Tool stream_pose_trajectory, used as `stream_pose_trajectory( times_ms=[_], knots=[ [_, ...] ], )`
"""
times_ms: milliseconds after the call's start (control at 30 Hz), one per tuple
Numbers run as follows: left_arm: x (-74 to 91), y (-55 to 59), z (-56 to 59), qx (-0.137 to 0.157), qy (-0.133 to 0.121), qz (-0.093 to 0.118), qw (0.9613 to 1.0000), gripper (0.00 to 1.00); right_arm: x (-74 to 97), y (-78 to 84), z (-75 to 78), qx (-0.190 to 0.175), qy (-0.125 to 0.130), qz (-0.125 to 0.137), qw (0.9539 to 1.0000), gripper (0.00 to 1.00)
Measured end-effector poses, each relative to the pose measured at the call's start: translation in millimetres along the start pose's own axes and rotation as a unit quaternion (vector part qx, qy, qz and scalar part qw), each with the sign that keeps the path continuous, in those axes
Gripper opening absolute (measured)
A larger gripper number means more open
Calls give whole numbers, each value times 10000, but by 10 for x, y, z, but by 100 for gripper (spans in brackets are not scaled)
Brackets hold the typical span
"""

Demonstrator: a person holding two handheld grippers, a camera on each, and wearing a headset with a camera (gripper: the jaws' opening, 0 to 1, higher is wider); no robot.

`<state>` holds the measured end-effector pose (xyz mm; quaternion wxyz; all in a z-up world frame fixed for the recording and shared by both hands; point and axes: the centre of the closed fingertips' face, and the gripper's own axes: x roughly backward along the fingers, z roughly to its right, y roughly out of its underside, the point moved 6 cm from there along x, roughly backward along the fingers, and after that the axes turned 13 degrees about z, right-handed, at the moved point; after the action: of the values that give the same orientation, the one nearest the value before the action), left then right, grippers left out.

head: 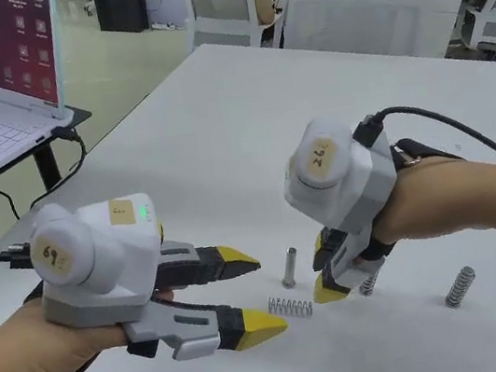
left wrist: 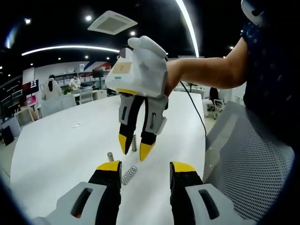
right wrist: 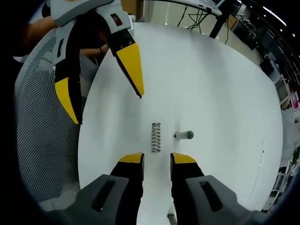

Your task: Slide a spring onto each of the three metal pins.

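The white table (head: 221, 134) carries everything loose; no tray or box holds the parts. My left gripper (head: 271, 294) hovers with its jaws wide apart and empty. My right gripper (head: 326, 270) points down, jaws narrowly parted, gripping nothing. The metal pin (head: 289, 267) stands upright between them. The nearest spring (head: 290, 307) lies just beside it, a second spring (head: 369, 283) by my right jaws, and a third spring (head: 459, 286) farther right. I judge a jaw could topple the free-standing pin, or a skewed pinch could flick the spring away.
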<state>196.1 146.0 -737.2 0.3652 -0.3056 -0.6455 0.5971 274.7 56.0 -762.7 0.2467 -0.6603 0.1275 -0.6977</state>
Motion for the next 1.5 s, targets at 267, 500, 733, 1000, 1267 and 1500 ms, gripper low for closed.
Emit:
stream_pose_trajectory(
  times_ms=[267,500,733,1000,1267,1500],
  knots=[
    [16,36,-6,43,-17,-39,10000,35,-133,95,-10,-67,-95,-56,9999,17],
    [14,45,-6,61,-33,-43,10000,35,-221,104,-3,-91,-140,-47,9998,16],
    [38,40,-10,101,-79,6,9999,34,-280,125,1,-92,-160,-89,9998,15],
    [46,39,-9,119,-101,-1,9999,33,-339,102,-2,-122,-191,-44,9997,15],
    [52,40,-7,147,-118,-22,9998,33,-379,99,14,-109,-209,-54,9997,14],
    [36,17,15,156,-121,-10,9998,33,-400,110,20,-105,-221,-74,9997,14]
  ],
)
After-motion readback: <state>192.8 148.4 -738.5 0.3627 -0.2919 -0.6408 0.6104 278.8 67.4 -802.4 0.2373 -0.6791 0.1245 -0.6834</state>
